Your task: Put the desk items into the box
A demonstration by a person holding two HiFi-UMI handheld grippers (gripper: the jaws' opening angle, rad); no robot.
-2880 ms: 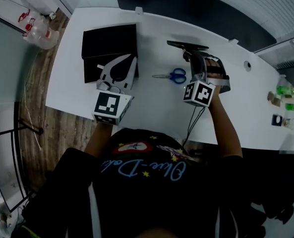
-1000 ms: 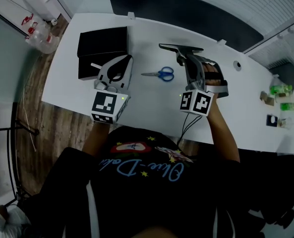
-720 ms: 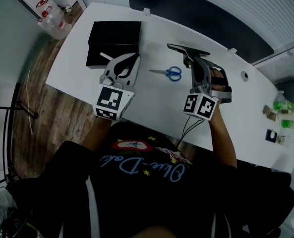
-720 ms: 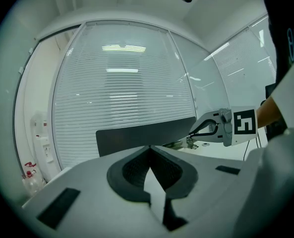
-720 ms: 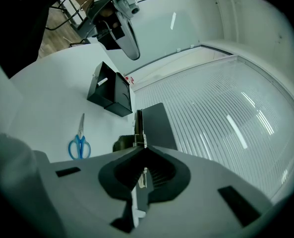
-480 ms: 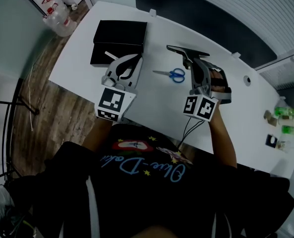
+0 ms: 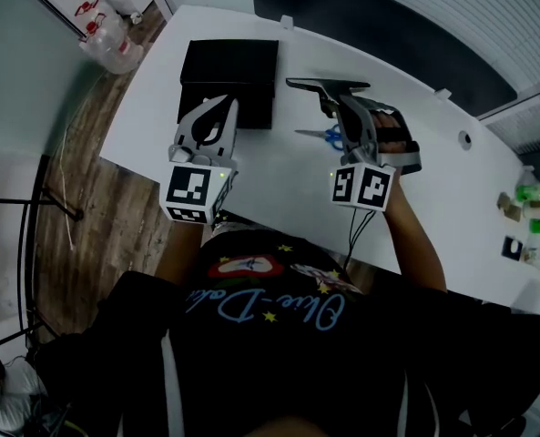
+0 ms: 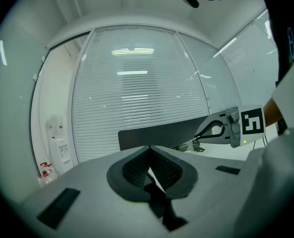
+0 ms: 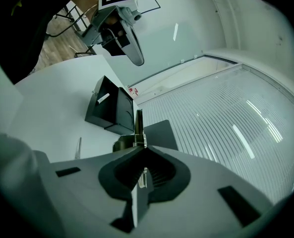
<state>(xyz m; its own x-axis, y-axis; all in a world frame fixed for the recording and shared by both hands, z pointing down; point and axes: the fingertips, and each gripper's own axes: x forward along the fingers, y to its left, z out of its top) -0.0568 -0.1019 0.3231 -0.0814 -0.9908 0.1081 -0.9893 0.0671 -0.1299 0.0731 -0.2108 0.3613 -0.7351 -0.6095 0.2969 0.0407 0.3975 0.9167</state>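
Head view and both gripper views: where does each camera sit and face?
Head view: on the person's head, steeply down at the white table and black box; shows torso, arms, left tool, right tool.
Left gripper view: on the left tool, level toward the blinds; shows its shut jaws and the right tool.
Right gripper view: on the right tool, across the table toward the box; shows jaws shut on a thin item, plus the left tool.
Shared: head and right gripper views both show the box.
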